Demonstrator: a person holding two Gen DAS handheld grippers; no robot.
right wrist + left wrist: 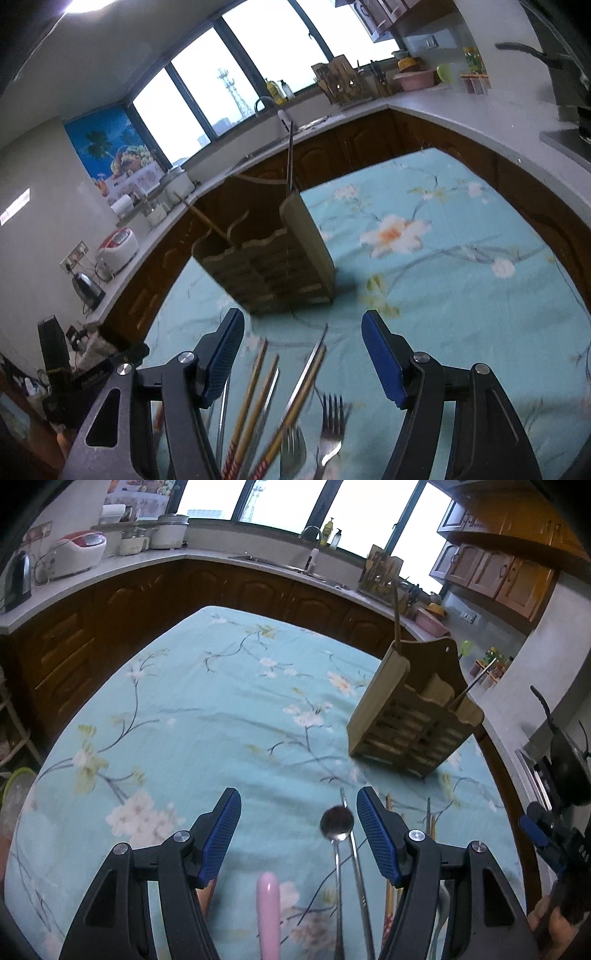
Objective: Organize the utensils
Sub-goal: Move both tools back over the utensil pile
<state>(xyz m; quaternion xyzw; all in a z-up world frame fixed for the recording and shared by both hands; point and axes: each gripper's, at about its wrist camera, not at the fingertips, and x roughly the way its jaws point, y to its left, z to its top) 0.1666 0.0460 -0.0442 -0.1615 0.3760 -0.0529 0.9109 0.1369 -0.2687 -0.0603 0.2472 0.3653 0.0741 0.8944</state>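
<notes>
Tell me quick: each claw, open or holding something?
Left claw: open, holding nothing; it hangs over a metal spoon on the table.
Right claw: open, holding nothing; chopsticks and forks lie below it.

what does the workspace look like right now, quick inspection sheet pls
surface: table under a teal floral cloth
job's things: wooden utensil holder upright, a few sticks already in it; spoon, pink handle, chopsticks and forks loose on the cloth
clutter: nothing seen on the table
grippers: left gripper open, empty; right gripper open, empty
cables: cord by the rice cooker
surroundings: kitchen counter, sink, windows, wooden cabinets
</notes>
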